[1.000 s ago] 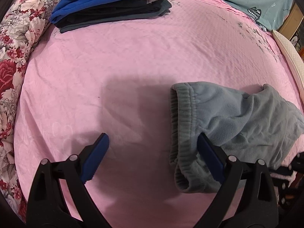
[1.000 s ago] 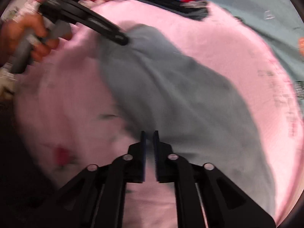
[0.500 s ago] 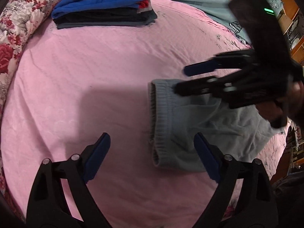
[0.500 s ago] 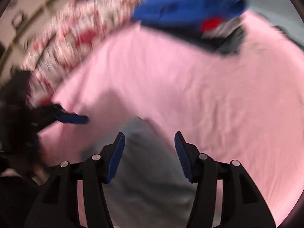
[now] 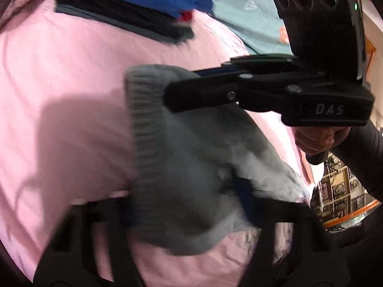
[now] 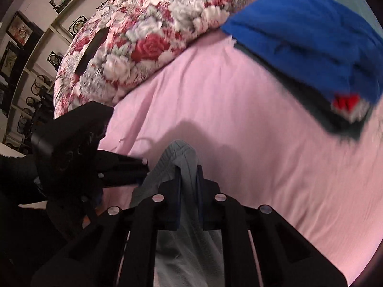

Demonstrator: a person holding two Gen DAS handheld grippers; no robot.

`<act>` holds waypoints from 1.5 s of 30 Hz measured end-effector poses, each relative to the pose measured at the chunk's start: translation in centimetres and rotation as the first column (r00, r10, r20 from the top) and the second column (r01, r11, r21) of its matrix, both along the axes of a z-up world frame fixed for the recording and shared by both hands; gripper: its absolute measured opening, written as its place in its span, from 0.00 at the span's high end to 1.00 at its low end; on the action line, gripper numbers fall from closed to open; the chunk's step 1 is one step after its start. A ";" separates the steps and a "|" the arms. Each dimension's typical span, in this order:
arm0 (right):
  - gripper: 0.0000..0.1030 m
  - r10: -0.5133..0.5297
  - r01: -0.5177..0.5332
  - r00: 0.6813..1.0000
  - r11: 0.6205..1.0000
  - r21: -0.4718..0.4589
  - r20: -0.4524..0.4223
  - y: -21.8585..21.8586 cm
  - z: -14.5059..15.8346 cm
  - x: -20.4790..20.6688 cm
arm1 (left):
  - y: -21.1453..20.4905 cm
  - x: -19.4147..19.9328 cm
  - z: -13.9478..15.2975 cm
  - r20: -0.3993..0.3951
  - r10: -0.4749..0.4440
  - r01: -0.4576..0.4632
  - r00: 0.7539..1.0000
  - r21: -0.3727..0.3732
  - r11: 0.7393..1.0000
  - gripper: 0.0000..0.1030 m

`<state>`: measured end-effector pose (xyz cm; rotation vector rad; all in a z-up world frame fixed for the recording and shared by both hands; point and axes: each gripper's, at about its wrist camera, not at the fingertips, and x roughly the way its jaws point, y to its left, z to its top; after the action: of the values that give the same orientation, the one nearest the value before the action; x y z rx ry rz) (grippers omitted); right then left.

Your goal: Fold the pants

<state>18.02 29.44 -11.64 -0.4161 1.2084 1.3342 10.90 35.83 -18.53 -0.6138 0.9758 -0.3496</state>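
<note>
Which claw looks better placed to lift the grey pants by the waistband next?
The right claw: it is clamped on the ribbed waistband of the grey sweatpants, so it could lift at once. The left claw straddles the waistband with its fingers apart, gripping nothing yet.

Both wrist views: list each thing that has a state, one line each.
Grey pants: bunched on the pink sheet, waistband lifted.
Right hand-held gripper: shut on the waistband.
Left hand-held gripper: blurred, straddles the pants; grip unclear.
Stack of clothes: folded, blue on top.
</note>
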 end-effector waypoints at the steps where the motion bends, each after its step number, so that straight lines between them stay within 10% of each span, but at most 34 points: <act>1: 0.89 -0.002 0.002 1.000 1.000 0.013 -0.010 0.6 0.0 0.2 | 1.3 -0.2 0.2 -0.003 0.027 -0.027 1.000 -0.021 0.999 0.63; 4: 0.89 0.014 -0.012 0.999 0.999 0.041 -0.043 3.1 -1.0 0.8 | 4.7 -1.6 1.0 -0.015 0.109 -0.110 0.994 -0.015 0.994 0.65; 8: 0.83 -0.031 0.031 0.999 0.999 -0.040 0.013 4.9 -2.1 1.2 | 6.8 -2.7 0.5 -0.103 0.200 -0.180 0.974 0.173 0.968 0.57; 11: 0.70 -0.162 0.166 0.985 0.984 0.069 -0.062 -0.2 0.9 3.9 | 7.6 -3.9 1.6 -0.106 0.266 -0.236 0.958 0.232 0.944 0.36; 15: 0.51 -0.325 0.333 0.942 0.938 0.100 -0.082 -10.7 3.3 6.2 | 5.1 -4.5 5.8 0.003 0.248 -0.227 0.969 0.415 0.881 0.34; 20: 0.51 -0.421 0.419 0.897 0.907 -0.043 -0.136 -20.0 0.2 5.6 | -4.1 -1.8 8.0 0.086 -0.020 -0.014 0.996 0.373 0.928 0.29; 27: 0.51 -0.376 0.358 0.898 0.927 -0.117 -0.231 -22.5 -4.6 2.8 | -17.3 1.1 2.3 -0.052 -0.241 0.246 0.969 0.292 0.924 0.29; 36: 0.51 -0.127 0.161 0.910 0.985 0.056 -0.395 -22.2 -3.9 -0.6 | -16.9 -1.9 1.5 -0.158 -0.205 0.244 0.966 0.300 0.922 0.29; 45: 0.51 -0.311 0.362 0.879 0.929 0.080 -0.362 -23.8 -5.6 2.8 | -16.3 -2.3 1.1 -0.193 -0.152 0.210 0.969 0.332 0.919 0.29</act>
<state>20.80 5.62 -17.19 0.1421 1.3849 1.2060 8.57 19.52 -17.43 -0.2273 1.2245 -0.2822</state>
